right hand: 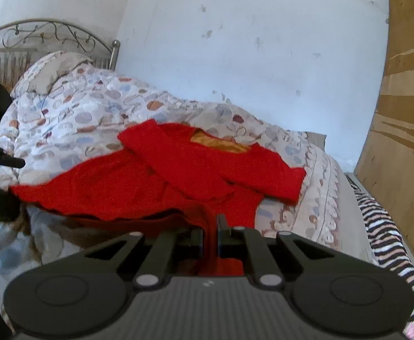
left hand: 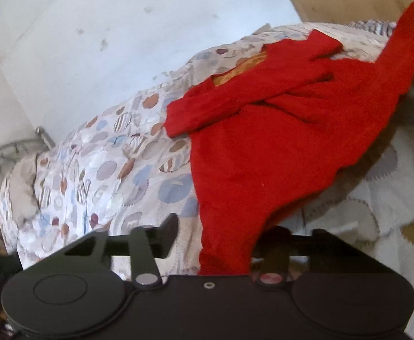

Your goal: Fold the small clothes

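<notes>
Right hand-held gripper [right hand: 210, 226] clamped on the red jumper's [right hand: 156, 181] hem, jaws nearly together. Left hand-held gripper [left hand: 221, 235] half apart, hem corner between its jaws, grip not visibly made. Jumper lies just ahead on the bed [right hand: 65, 119], sleeves crossed. Looks soft, light, floppy; best held at hem corners.

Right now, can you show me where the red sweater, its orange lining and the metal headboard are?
Red sweater [left hand: 249, 155]: left wrist view, on its body.
Orange lining [right hand: 221, 144]: right wrist view, inside the neck opening.
Metal headboard [right hand: 51, 32]: right wrist view, on its curved scrollwork.
</notes>
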{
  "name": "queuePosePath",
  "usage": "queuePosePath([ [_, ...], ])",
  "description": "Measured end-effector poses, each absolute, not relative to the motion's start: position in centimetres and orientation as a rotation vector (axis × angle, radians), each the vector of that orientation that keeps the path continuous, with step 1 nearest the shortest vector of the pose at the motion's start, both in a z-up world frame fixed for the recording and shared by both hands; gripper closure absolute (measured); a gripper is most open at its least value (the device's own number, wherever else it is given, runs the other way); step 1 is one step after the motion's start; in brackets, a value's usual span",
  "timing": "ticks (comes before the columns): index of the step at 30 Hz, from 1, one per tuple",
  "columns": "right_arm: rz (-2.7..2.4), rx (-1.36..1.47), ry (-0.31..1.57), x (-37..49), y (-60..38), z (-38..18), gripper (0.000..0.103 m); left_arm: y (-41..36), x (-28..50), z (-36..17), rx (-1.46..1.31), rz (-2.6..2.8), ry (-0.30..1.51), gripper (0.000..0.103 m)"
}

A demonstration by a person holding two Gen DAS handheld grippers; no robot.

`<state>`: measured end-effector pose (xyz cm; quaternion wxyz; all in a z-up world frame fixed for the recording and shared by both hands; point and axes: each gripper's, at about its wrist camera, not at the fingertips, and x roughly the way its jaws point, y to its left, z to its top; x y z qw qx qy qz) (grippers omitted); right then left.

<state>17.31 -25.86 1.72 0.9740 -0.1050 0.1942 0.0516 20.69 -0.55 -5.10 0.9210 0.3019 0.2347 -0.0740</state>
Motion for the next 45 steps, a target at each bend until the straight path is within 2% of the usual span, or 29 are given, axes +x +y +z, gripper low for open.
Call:
queuePosePath([
  [2, 0.099, -0.211, 0.412, 17.0, -26.0, 1.1, 0.093, -0.5, 20.3, -5.5, 0.671, -0.161, 0.464, 0.071],
  [4, 0.1, -0.21, 0.428, 16.6, -26.0, 0.6, 0.093, -0.5, 20.0, -5.9, 0.708, -0.167, 0.451, 0.074],
  [9, 0.102, -0.236, 0.45, 16.0, -25.8, -0.5, 0.093, 0.4, 19.9, -6.3, 0.703, -0.153, 0.47, 0.074],
  [13, 0.097, -0.287, 0.463, 15.3, -25.0, -1.6, 0.093, 1.9, 20.1, -5.6, 0.572, -0.165, 0.503, 0.092],
  [16, 0.089, -0.301, 0.464, 15.0, -24.6, -2.0, 0.093, 1.9, 19.6, -4.9, 0.542, -0.156, 0.449, 0.095],
  [23, 0.06, -0.335, 0.387, 14.1, -24.4, -0.8, 0.094, 0.3, 17.3, -3.5, 0.623, -0.103, 0.238, 0.097],
  [33, 0.004, -0.379, 0.21, 11.0, -24.4, 2.7, 0.096, 1.6, 15.4, 2.6, 0.366, -0.084, 0.173, 0.097],
  [45, -0.016, -0.368, 0.082, 3.7, -25.7, 7.9, 0.096, 1.6, 7.8, 8.8, 0.311, -0.15, 0.038, 0.097],
])
